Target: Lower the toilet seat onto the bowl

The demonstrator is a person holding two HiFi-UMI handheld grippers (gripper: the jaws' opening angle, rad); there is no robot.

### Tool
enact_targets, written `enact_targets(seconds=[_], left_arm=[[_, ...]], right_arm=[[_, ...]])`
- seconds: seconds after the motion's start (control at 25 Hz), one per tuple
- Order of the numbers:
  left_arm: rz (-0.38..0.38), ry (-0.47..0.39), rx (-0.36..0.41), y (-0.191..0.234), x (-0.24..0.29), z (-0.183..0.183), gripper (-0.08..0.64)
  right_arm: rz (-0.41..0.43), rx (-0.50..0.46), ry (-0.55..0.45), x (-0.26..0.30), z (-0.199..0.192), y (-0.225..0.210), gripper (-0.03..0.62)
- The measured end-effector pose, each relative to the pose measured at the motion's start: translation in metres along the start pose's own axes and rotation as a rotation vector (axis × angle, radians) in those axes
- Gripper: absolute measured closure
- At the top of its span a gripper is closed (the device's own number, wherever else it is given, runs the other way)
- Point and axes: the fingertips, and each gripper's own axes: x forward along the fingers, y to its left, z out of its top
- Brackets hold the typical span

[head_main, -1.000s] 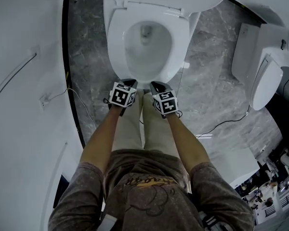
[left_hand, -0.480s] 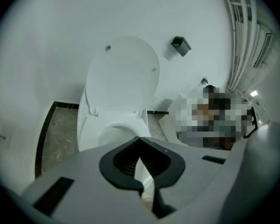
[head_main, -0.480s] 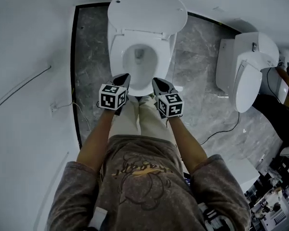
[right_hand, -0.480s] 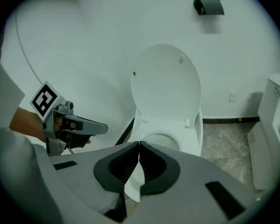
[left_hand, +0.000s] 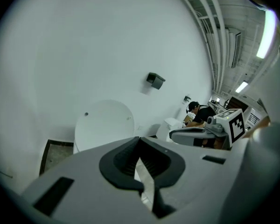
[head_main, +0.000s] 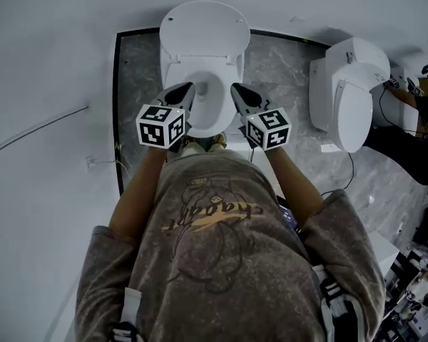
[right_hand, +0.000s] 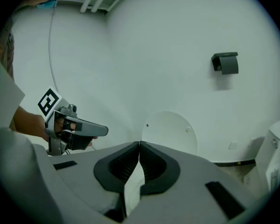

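Over the toilet bowl [head_main: 210, 90], both grippers were held up in front of the person's chest, touching nothing. Left gripper [head_main: 188, 88]: jaws pressed together, nothing between them. Right gripper [head_main: 235, 88]: same, jaws closed and empty. The toilet seat [head_main: 171, 73] looked to be already lying flat on the bowl rim, and only the lid [head_main: 203, 28] stood upright against the white wall. The task therefore read as done, or very nearly. A second toilet [head_main: 349, 98] stood off to the right on the grey marble floor [head_main: 139, 77].

Handling, as a judgement: the seat was probably rigid glossy plastic, fairly light, hinged at the back. It was likely slick for smooth pads. If moved again, the best hold would be the front edge or a side of the ring, away from the hinge, pinched across its thickness. It could slam if let go early, so it should be guided all the way to the rim.
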Motion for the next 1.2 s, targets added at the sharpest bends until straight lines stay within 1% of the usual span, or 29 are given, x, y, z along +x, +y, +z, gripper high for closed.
enact_targets(seconds=[0.12, 0.24, 0.36, 0.48, 0.64, 0.8, 0.92, 1.0, 1.08, 1.2], left_arm=[[-0.03, -0.068, 0.035, -0.018, -0.017, 0.038, 0.551], [-0.065, -0.111, 0.082, -0.031, -0.036, 0.061, 0.549], [-0.111, -0.136, 0.124, -0.046, -0.052, 0.068, 0.551], [-0.118, -0.19, 0.149, -0.054, -0.068, 0.066, 0.549], [-0.103, -0.266, 0.125, -0.06, -0.089, 0.064, 0.551], [-0.041, -0.335, 0.161, -0.062, -0.099, 0.064, 0.551], [-0.005, -0.368, 0.171, -0.057, -0.099, 0.064, 0.551], [0.014, -0.379, 0.179, -0.053, -0.098, 0.063, 0.551], [0.031, -0.373, 0.187, -0.048, -0.096, 0.059, 0.551], [0.054, -0.357, 0.174, -0.039, -0.094, 0.055, 0.551]], right_arm=[[0.032, -0.019, -0.058, -0.023, 0.034, 0.005, 0.563], [0.063, -0.031, -0.12, -0.045, 0.059, 0.012, 0.563], [0.08, -0.037, -0.161, -0.067, 0.071, 0.019, 0.563], [0.087, -0.058, -0.195, -0.084, 0.078, 0.025, 0.563], [0.05, -0.062, -0.254, -0.106, 0.082, 0.026, 0.563], [0.009, -0.089, -0.318, -0.122, 0.089, 0.027, 0.563], [0.009, -0.104, -0.343, -0.12, 0.089, 0.027, 0.563], [0.003, -0.103, -0.345, -0.116, 0.085, 0.024, 0.563], [-0.014, -0.099, -0.343, -0.112, 0.081, 0.02, 0.563], [-0.025, -0.094, -0.338, -0.106, 0.079, 0.017, 0.563]])
